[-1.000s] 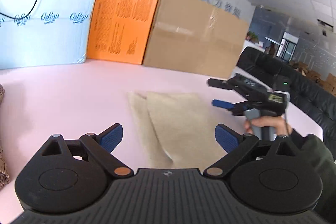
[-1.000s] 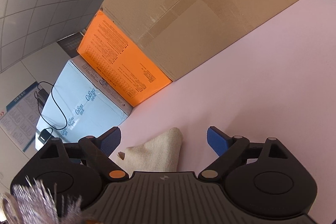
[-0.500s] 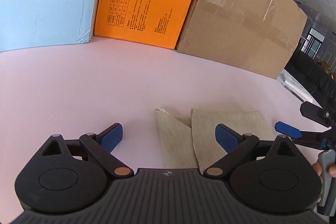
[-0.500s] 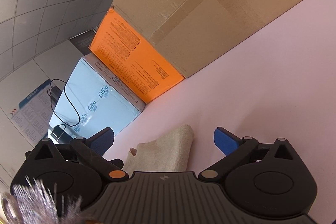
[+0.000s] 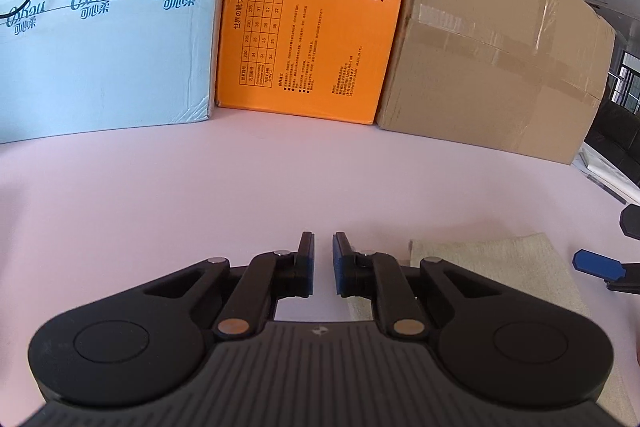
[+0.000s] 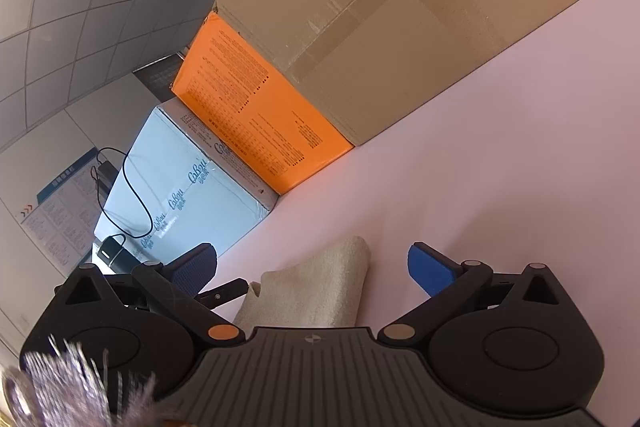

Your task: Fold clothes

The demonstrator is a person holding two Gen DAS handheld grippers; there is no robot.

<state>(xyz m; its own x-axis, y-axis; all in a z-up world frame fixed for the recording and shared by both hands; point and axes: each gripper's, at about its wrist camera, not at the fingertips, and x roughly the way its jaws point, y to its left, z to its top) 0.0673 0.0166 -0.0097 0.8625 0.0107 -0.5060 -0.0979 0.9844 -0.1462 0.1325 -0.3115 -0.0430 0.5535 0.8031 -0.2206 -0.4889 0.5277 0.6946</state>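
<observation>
A beige folded cloth (image 5: 496, 267) lies on the pink table at the lower right of the left wrist view, partly hidden under the gripper body. My left gripper (image 5: 322, 261) is nearly shut with a narrow gap between its blue pads, over bare table left of the cloth, holding nothing. My right gripper (image 6: 312, 267) is open, its blue pads straddling the near end of the same cloth (image 6: 320, 291) without touching it. A blue fingertip of the right gripper (image 5: 598, 265) shows at the right edge of the left wrist view.
Three boxes stand in a row along the back of the pink table (image 5: 200, 195): a light blue box (image 5: 104, 27), an orange box (image 5: 312, 11) and a brown cardboard box (image 5: 492, 63). A black cable hangs over the blue box (image 6: 132, 195).
My left gripper has closed from wide open to nearly shut and swung left off the cloth toward the boxes. My right gripper stays open over the cloth's end.
</observation>
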